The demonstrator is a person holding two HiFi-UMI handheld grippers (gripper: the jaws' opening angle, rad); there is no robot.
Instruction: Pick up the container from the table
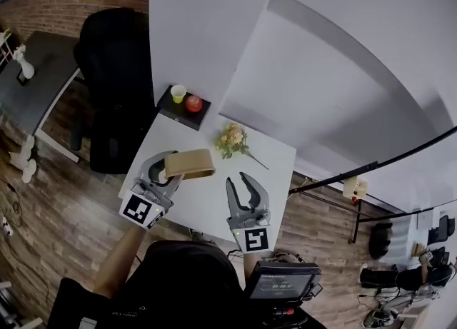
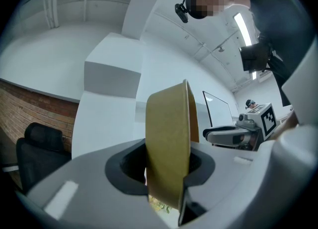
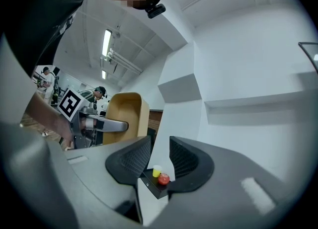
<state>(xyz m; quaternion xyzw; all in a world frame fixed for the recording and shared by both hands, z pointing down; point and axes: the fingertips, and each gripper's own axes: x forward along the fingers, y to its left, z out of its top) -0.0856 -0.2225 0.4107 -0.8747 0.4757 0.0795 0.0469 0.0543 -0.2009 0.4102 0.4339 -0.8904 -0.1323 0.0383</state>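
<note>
Head view: from above, steeply down on the table [image 1: 275,167]. Gripper views: low, close, facing the far wall. All three share the container [image 1: 189,163] [image 2: 169,143] [image 3: 126,116].

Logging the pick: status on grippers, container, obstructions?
Left gripper shut on container. Right gripper open, empty, alongside. Container looks clear of the table. Nothing blocking; flowers sit beyond.

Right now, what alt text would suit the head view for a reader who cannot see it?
The left gripper grips a tan container over a white table, the right gripper open and empty beside it. Flowers lie further back, and a black tray at the far edge holds a yellow cup and red fruit.
</note>
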